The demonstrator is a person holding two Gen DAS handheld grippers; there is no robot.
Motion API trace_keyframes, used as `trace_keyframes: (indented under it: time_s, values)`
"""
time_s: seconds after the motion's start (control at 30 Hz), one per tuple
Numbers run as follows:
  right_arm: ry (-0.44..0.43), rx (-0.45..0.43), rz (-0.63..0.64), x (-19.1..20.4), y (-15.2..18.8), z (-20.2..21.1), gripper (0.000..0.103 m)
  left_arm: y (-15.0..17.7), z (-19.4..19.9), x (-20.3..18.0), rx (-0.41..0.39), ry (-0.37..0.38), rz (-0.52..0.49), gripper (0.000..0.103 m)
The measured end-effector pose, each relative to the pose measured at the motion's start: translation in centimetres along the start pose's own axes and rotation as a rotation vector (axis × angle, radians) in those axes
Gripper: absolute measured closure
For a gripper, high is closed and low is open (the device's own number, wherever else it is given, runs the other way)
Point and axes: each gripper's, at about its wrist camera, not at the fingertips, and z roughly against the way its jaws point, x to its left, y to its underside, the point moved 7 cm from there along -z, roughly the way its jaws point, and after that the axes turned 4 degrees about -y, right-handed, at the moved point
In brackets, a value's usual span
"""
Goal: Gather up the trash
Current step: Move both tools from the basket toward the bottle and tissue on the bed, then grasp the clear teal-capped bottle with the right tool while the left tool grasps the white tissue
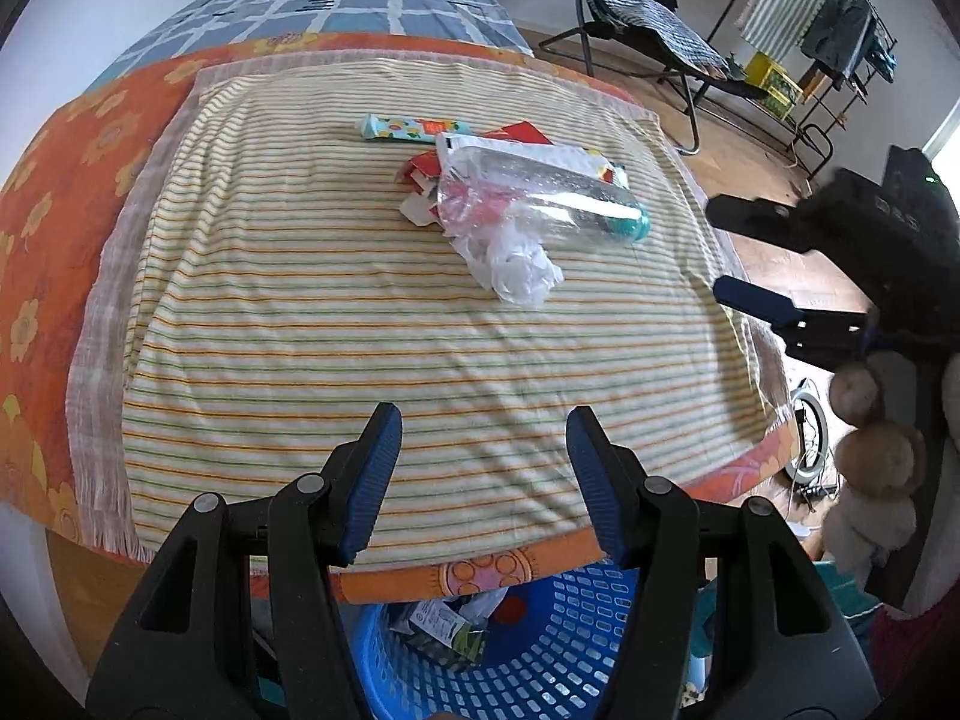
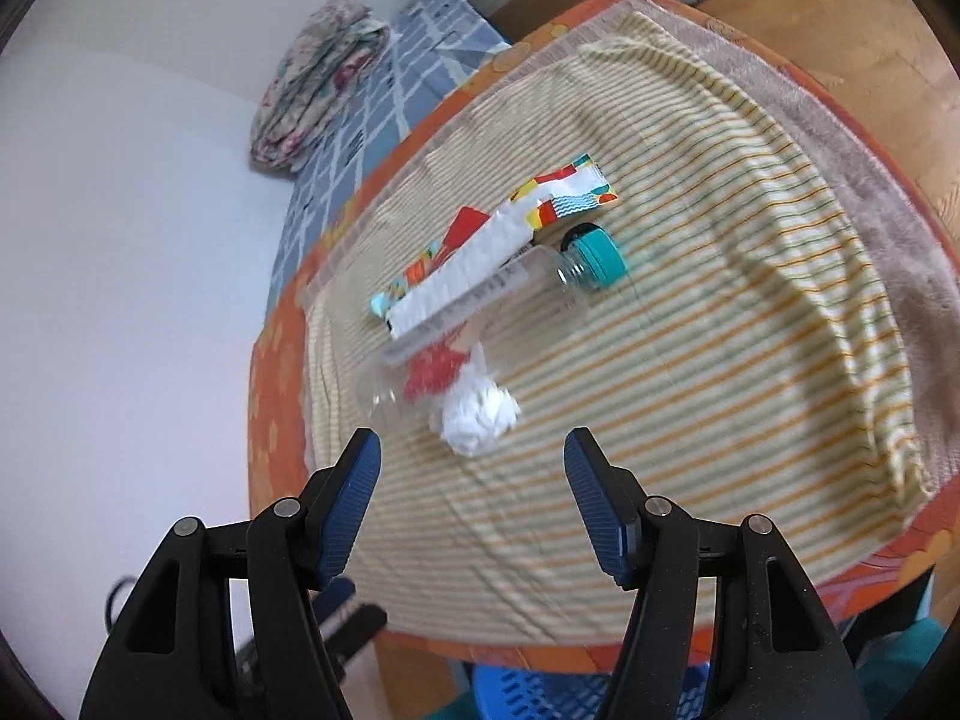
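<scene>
Left hand-held gripper (image 1: 480, 480): jaws apart with nothing between them, hanging over the near edge of the tabletop.
Right hand-held gripper (image 2: 471, 498): jaws apart and empty, just short of the trash pile; in the left wrist view it enters from the right edge as a dark shape with one blue finger.
Striped cloth (image 1: 300, 330): covers the tabletop, lying over an orange flowered cloth (image 1: 54, 192).
Trash pile: sits on the striped cloth toward the far side, well apart from the left hand-held gripper.
Bottle (image 2: 540, 279): clear plastic with a teal cap (image 2: 600, 261), lying on its side on top of the pile.
Crumpled plastic bag (image 2: 480, 414): the part of the pile nearest the right hand-held gripper, touching the bottle.
Wrappers (image 2: 504, 228): colourful, flat, under and behind the bottle.
Tube (image 1: 402, 127): patterned, at the far edge of the pile.
Blue basket (image 1: 540, 630): below the near tabletop edge; the left wrist view shows packaging lying inside, while the right wrist view shows only a strip of its rim.
Left wrist view only: a folding chair (image 1: 648, 12) and a clothes rack (image 1: 840, 30) on the wooden floor.
Both views: a bed with a blue checked cover (image 2: 372, 114) beyond the tabletop.
</scene>
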Motion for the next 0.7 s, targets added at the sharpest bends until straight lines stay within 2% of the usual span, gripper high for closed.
trace_keyframes:
  time_s: [0.37, 0.57, 0.7]
  values:
    - [0.007, -0.017, -0.188, -1.4, -3.1, -4.5, 0.039, -1.2, 0.2, 2.0, -0.012, 0.005, 0.051, 0.044]
    - [0.069, -0.043, -0.229, -2.2, -4.2, -6.3, 0.039, -1.5, 0.2, 3.1, -0.007, 0.011, 0.079, 0.044]
    - [0.057, -0.038, -0.291, -3.2, -4.4, -7.6, 0.039, -1.6, 0.5, 3.2, -0.015, 0.014, 0.083, 0.044]
